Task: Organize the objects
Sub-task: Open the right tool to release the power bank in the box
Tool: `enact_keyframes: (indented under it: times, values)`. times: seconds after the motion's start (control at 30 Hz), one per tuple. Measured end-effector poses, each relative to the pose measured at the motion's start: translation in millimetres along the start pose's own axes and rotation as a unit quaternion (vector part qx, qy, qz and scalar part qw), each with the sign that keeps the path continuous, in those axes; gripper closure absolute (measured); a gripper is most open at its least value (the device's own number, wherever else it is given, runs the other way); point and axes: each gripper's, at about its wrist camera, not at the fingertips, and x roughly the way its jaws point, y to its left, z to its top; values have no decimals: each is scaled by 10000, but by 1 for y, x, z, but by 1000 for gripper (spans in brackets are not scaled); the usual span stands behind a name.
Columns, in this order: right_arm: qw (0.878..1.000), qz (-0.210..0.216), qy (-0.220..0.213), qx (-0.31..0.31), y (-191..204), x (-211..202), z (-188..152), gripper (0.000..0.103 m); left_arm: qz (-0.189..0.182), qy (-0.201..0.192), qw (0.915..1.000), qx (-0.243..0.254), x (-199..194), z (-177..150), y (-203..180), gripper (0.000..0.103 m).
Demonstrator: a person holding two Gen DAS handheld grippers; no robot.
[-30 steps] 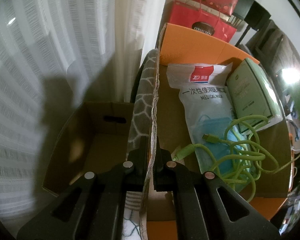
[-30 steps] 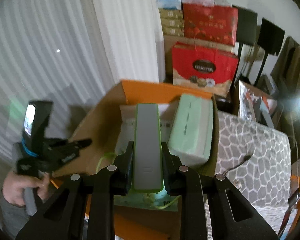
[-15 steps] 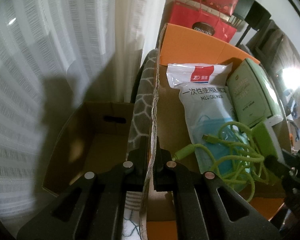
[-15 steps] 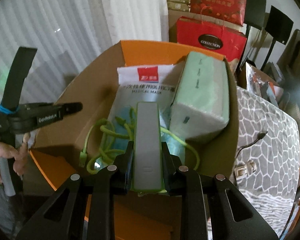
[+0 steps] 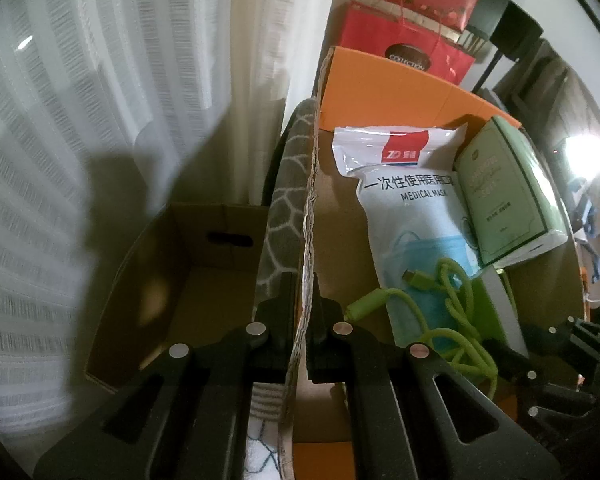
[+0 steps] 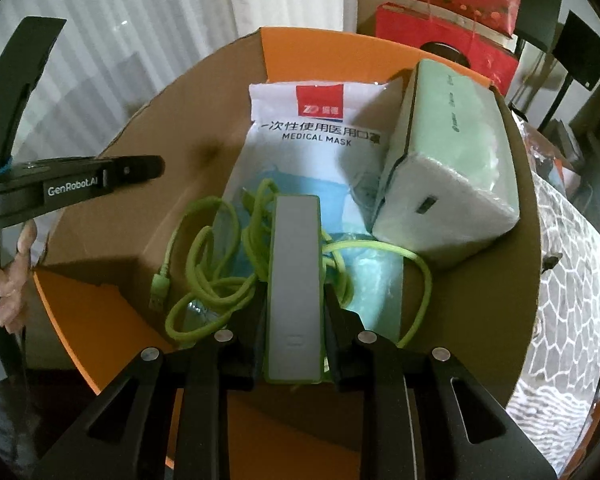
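An orange cardboard box (image 6: 100, 320) holds a medical mask pack (image 6: 320, 128), a pale green tissue pack (image 6: 452, 160) and a coiled green cable (image 6: 204, 248). A grey and green power bank (image 6: 294, 280) lies on the cable and mask pack, between the fingers of my right gripper (image 6: 296, 296). Its jaws are opening, and a thin gap shows beside the pads. My left gripper (image 5: 304, 300) is shut on the box's left wall (image 5: 310, 208). From the right wrist it shows at the left (image 6: 156, 166), held by a hand (image 6: 16, 272).
A brown carton (image 5: 180, 280) sits left of the orange box, against white curtains (image 5: 140, 100). Red gift bags (image 5: 400, 40) stand behind the box. A grey patterned cloth (image 6: 572, 280) covers the surface at the right.
My right gripper came down into the orange box with the power bank, which now rests on the cable and mask pack. Its jaws have eased apart. The left gripper has not moved.
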Motion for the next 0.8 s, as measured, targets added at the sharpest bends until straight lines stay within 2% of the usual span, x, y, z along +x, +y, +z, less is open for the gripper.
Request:
enact_keyframes:
  times: [0.1,0.17,0.23,0.6,0.7,0.8]
  values:
    - [9999,-19,-149,-6,-1,-12,3,72,5,0,10000,6,0,0,0,99]
    - [9996,25,-273,-15,-1,-25,7,64,4,0,10000,-1,0,0,0,99]
    - [9993,1,-376,-52,-1,-33,11,62,16,-2,10000,-16,0,0,0,99]
    - [9970,-335,-686,-144,-6,-64,14,53,78,-28,9998,-163,0,0,0,99]
    - [9967,-387,-709,-76,-12,-66,9,46,91,-28,9998,-171,0,0,0,99]
    - [9963,-419,-748,-1,-19,-69,5,34,99,-32,9998,-198,0,0,0,99]
